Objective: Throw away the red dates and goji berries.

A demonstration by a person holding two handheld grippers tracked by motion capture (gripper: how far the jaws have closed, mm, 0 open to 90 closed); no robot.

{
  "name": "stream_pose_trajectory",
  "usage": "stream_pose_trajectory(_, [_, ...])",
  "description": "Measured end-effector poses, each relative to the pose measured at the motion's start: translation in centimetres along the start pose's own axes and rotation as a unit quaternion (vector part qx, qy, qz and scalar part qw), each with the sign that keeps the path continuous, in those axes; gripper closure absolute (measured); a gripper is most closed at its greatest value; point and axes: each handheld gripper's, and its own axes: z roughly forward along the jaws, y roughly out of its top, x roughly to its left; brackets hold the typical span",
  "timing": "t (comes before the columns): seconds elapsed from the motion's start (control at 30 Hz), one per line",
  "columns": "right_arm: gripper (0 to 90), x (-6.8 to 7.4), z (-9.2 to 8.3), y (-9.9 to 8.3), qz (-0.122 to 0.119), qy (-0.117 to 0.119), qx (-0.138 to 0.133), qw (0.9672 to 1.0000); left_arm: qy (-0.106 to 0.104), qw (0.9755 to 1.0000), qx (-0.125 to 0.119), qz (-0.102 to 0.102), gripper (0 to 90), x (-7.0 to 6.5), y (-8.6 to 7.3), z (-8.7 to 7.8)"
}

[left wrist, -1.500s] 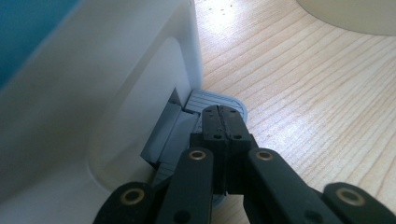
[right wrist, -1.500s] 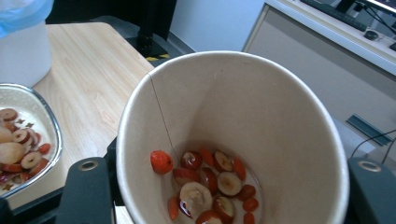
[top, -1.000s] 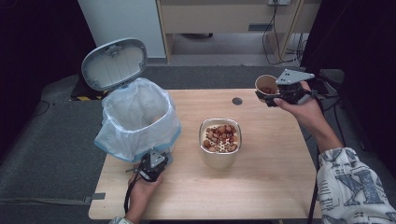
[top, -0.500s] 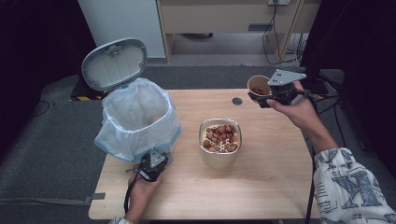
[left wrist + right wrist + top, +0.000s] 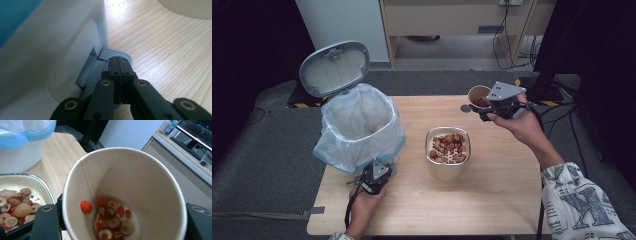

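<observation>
While the left gripper point(image 5: 374, 176), jaws pressed together, bears down on the bin's pedal point(image 5: 117, 53) at the table's near left edge to prop the lid point(image 5: 334, 68) open, the right gripper point(image 5: 492, 106) pinches a paper cup point(image 5: 478, 96) of fruit scraps above the far right edge, beyond the tray point(image 5: 448, 161), probably bound for the bin point(image 5: 359, 130).

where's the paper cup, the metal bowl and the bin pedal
paper cup point(image 5: 140, 182), right gripper view, inner wall.
metal bowl point(image 5: 446, 169), high view, front outer wall.
bin pedal point(image 5: 115, 53), left gripper view, ribbed top just beyond the jaw tips.
</observation>
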Motion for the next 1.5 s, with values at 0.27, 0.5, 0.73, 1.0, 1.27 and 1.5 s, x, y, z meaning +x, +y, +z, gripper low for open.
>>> stream_pose_trajectory(0.27, [32.8,0.2,-0.1,0.5,-0.015,-0.004,0.005,0.9999,0.000,1.0000,0.000,0.000,89.4,0.0,0.0,0.0])
stream_pose_trajectory(0.5, [32.8,0.7,-0.1,1.2,-0.047,-0.008,0.017,0.9987,0.000,1.0000,0.000,0.000,89.4,0.0,0.0,0.0])
stream_pose_trajectory(0.73, [32.8,0.7,0.0,1.5,-0.055,-0.019,0.025,0.9980,0.000,1.0000,0.000,0.001,89.4,0.0,0.0,0.0])
stream_pose_trajectory(1.0, [32.8,1.2,0.1,1.9,-0.074,-0.029,0.019,0.9966,0.000,1.0000,0.000,0.001,89.4,0.0,0.0,0.0])
stream_pose_trajectory(1.27, [32.7,2.2,0.1,2.8,-0.121,-0.045,0.020,0.9915,0.000,1.0000,-0.001,0.002,89.4,0.0,0.0,0.0])
stream_pose_trajectory(1.5, [32.7,2.7,0.3,3.1,-0.150,-0.051,0.023,0.9871,-0.001,1.0000,0.001,0.001,89.3,0.0,0.0,0.0])
